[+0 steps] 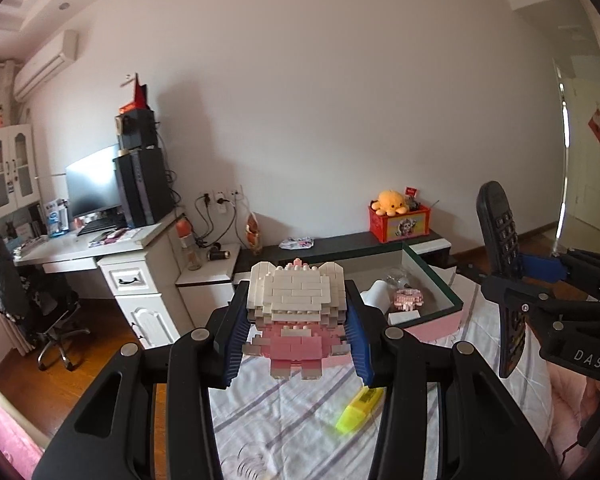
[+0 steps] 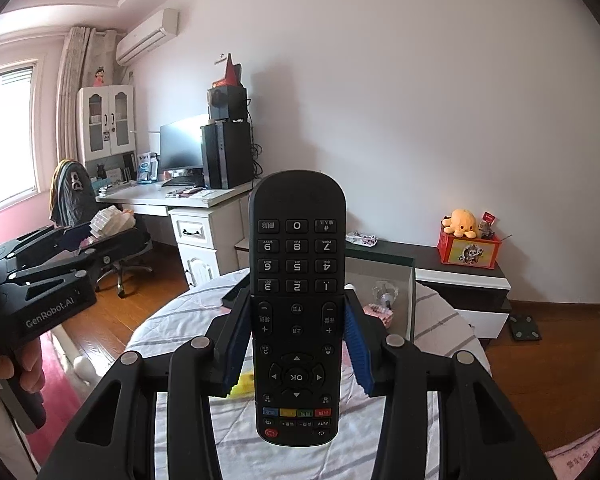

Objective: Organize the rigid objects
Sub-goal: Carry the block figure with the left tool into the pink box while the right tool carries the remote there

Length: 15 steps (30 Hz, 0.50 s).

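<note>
A: Any writing you can read?

B: "GenRobot.AI" on the side of the left gripper (image 2: 100,236) in the right wrist view, and "DAS" on the right gripper (image 1: 516,268) in the left wrist view. The remote control (image 2: 297,308) shows digits, "OK" and "AV/TV", all upside down.

A: What are the claws doing?

B: The left one is clamped on a building-block figure (image 1: 296,316), cream on top, pink below, its blue pads (image 1: 236,336) pressing both flanks. The right one is clamped on the black remote, about halfway along its length, keypad end pointing away.

A: How much room is there?

B: Both are held up clear over a striped bedsheet (image 1: 284,416). A yellow highlighter (image 1: 358,408) lies on the sheet below the figure.

A: Containers?

B: An open pink-sided box (image 1: 436,320) sits ahead on the bed, holding a small pink block model (image 1: 408,299), a white piece and a clear glass item. Farther back, a red box (image 1: 400,226) on a low dark cabinet (image 1: 340,246) carries an orange plush octopus (image 1: 392,202).
</note>
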Each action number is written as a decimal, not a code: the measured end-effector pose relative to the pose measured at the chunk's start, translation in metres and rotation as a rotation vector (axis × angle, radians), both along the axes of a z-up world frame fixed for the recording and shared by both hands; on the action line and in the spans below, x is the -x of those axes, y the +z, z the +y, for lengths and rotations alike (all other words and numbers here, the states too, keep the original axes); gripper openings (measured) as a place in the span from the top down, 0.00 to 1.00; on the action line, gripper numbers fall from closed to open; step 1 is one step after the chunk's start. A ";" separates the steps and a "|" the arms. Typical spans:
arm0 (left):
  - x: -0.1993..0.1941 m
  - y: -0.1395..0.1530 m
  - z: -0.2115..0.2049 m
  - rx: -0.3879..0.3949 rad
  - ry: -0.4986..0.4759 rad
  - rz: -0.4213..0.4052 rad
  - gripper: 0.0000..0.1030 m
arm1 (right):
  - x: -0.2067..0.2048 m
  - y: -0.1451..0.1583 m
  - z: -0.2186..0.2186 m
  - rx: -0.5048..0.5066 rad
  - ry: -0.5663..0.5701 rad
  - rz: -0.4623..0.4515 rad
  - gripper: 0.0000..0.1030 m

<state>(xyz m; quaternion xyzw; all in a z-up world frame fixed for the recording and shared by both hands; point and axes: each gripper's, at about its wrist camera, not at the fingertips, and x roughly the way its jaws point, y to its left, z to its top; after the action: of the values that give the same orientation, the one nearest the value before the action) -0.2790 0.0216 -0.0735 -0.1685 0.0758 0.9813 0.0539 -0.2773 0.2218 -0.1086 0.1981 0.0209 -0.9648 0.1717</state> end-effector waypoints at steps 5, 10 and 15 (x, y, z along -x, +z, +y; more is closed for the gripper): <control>0.052 -0.009 0.016 0.019 -0.033 -0.044 0.57 | 0.043 -0.007 0.008 -0.007 -0.012 -0.022 0.57; 0.112 -0.022 0.033 0.041 -0.066 -0.098 0.57 | 0.092 -0.018 0.013 -0.023 -0.020 -0.062 0.57; 0.171 -0.046 0.043 0.063 -0.067 -0.172 0.57 | 0.136 -0.031 0.008 -0.042 -0.018 -0.098 0.57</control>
<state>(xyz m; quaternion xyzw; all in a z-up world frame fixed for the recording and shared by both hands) -0.4497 0.0642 -0.1193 -0.2511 0.1073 0.9580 0.0876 -0.4135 0.2301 -0.1397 0.2488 0.0311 -0.9548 0.1595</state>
